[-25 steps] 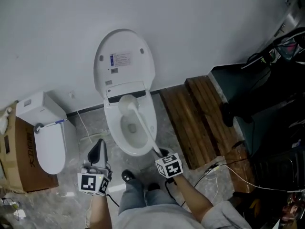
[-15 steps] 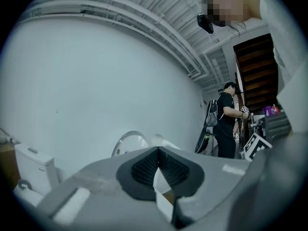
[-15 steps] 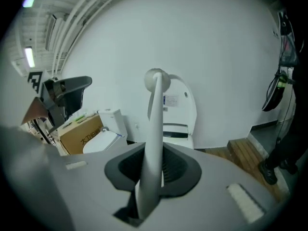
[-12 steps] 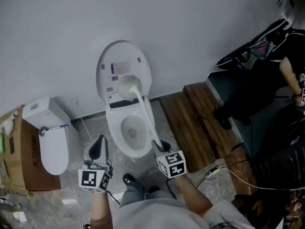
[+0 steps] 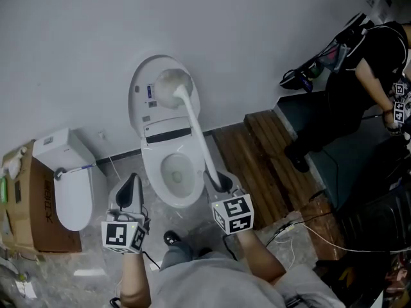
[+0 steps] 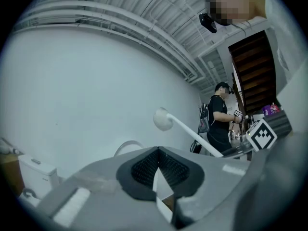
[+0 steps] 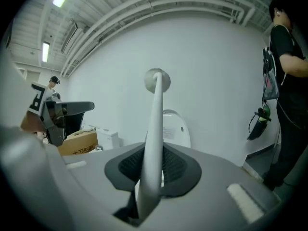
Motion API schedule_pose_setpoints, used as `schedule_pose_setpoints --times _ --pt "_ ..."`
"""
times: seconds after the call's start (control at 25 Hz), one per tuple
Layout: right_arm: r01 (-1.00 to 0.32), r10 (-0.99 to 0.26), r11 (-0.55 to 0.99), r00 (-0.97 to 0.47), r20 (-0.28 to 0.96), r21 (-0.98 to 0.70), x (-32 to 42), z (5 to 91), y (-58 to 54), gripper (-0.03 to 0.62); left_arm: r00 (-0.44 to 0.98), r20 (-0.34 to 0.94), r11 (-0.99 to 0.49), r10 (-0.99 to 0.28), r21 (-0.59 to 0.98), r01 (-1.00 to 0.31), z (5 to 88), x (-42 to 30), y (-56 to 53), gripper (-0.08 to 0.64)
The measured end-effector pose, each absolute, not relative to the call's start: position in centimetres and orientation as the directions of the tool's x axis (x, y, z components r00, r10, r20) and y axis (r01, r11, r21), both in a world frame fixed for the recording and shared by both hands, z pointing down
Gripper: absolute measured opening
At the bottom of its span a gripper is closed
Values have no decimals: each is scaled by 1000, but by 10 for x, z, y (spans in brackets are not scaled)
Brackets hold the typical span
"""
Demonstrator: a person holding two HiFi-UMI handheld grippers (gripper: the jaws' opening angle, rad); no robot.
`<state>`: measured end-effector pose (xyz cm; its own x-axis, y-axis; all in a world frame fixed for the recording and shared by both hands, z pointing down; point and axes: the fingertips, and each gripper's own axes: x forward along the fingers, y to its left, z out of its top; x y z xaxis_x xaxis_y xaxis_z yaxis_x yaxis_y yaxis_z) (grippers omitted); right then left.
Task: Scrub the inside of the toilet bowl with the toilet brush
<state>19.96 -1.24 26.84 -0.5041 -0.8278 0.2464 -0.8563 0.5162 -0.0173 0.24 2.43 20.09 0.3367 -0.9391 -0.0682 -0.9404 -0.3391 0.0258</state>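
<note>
A white toilet [image 5: 174,172] stands against the wall with its lid [image 5: 162,98] raised and its bowl [image 5: 176,175] exposed. My right gripper [image 5: 221,183] is shut on the handle of a white toilet brush [image 5: 196,130]. The brush head [image 5: 170,86] is lifted clear of the bowl, up in front of the lid. In the right gripper view the brush handle [image 7: 153,148] runs up between the jaws to its head [image 7: 156,80]. My left gripper [image 5: 130,194] hangs left of the bowl, jaws shut with nothing in them; it sees the brush [image 6: 163,119] from the side.
A second white toilet [image 5: 67,185] and a cardboard box [image 5: 26,204] stand at the left. Wooden planks [image 5: 263,165] lie right of the toilet, with cables [image 5: 321,226] beyond. A person in black [image 5: 366,63] stands at the upper right. My legs and feet are below the bowl.
The right gripper has lifted the brush: its head rose from the bowl's rear rim up to in front of the lid. The left gripper stayed beside the bowl.
</note>
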Motion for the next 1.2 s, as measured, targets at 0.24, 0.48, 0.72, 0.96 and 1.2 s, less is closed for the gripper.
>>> schedule_pose_setpoints --times 0.24,0.48,0.72,0.96,1.2 --pt "-871 -863 490 -479 162 39 217 232 -2 67 321 -63 -323 -945 14 -946 187 12 38 2" --pt "-887 -891 452 -444 95 91 235 206 10 67 320 -90 -322 -943 13 -947 170 22 52 2" --pt "-905 -910 414 -413 28 99 250 189 23 67 309 -127 -315 -943 34 -948 159 26 66 2" --pt "-913 -918 395 -397 10 100 258 185 27 67 295 -121 -301 -948 33 -953 159 28 72 2" --pt "-913 -918 396 -397 7 95 264 187 33 66 295 -129 -300 -947 24 -953 157 37 76 2"
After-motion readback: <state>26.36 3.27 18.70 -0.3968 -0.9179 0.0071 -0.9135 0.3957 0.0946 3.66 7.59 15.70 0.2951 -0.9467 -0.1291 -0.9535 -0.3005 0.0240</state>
